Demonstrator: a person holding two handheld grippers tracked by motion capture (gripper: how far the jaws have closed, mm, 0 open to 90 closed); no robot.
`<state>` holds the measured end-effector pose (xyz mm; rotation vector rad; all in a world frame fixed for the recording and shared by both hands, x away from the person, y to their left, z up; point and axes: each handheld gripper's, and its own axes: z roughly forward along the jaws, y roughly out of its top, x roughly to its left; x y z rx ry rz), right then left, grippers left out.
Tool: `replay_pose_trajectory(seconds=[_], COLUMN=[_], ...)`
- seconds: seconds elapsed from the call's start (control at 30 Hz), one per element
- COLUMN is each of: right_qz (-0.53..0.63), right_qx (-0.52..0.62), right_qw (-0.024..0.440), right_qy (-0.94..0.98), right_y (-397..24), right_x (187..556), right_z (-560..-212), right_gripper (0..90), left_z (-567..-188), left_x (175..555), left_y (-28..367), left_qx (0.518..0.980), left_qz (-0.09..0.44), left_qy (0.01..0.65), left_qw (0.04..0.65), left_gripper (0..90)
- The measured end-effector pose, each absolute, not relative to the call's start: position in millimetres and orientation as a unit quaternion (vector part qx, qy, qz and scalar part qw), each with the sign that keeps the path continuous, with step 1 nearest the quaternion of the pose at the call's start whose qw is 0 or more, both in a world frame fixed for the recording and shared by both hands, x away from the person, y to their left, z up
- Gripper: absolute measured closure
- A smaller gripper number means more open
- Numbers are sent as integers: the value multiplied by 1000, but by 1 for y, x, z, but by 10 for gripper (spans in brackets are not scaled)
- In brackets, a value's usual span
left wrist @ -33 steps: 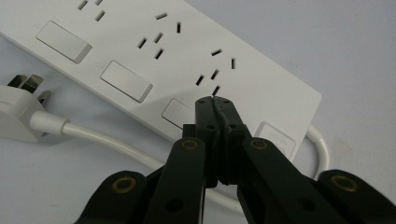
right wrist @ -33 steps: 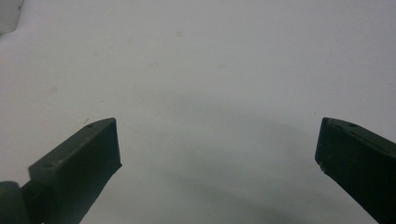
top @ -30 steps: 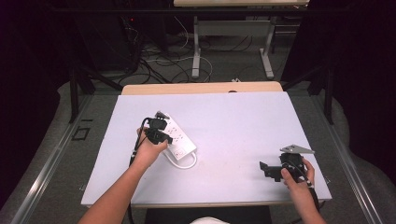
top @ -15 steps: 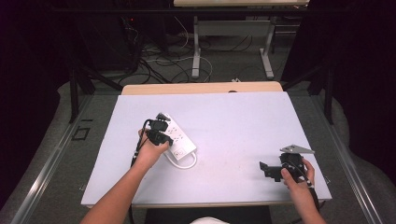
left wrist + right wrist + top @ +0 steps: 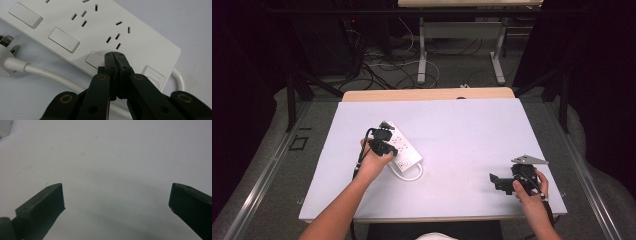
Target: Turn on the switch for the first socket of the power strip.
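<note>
Power strip: we see the white power strip (image 5: 401, 146) lying flat and slanted on the table (image 5: 462, 130), left of the table's middle; in the left gripper view its face (image 5: 100, 27) shows rows of socket slots and a line of flat rocker switches.
Switch under the tips: the switch (image 5: 94, 59) third along the row, counting from the strip's far end, sits right at the gripper tips, so we judge that pressing it is the work in hand.
Cord and plug: a short white cord (image 5: 47, 75) loops out beside the strip's long edge and ends in a plug (image 5: 7, 50) lying just beside the strip.
How it will handle: we judge the strip light, stiff and smooth-sided, so a sideways push would likely slide it on the table; a press should go straight down on the rocker.
Where to take hold: to lift or steady it, we would take it across its narrow width, clear of the switches; the cord is soft and gives poor control.
Left gripper: the left gripper (image 5: 114, 53) is clenched with nothing between its tips, which rest on or just over that switch; we cannot tell which.
Right gripper: the right gripper (image 5: 502, 181) rests well apart from the strip, near the table's front right corner, its jaws spread wide and empty.
</note>
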<state>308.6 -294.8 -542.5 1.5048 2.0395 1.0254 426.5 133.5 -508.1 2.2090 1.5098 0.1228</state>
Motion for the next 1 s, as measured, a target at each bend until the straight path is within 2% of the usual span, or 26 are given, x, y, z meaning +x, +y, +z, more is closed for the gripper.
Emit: replay_pose_trajectory(seconds=[0.37, 1.0], right_qz=[367, 369], right_qx=[539, 538], right_qw=[202, 200], right_qy=[731, 731], right_y=[-295, -294], right_x=[309, 309], right_z=[-543, -543], right_gripper=[0, 0], left_z=[-509, -509], left_x=[427, 425], left_y=[135, 134], left_qx=[805, 804], left_qz=[46, 53], left_qy=[545, 545], left_qw=[231, 233], left_gripper=[873, 880])
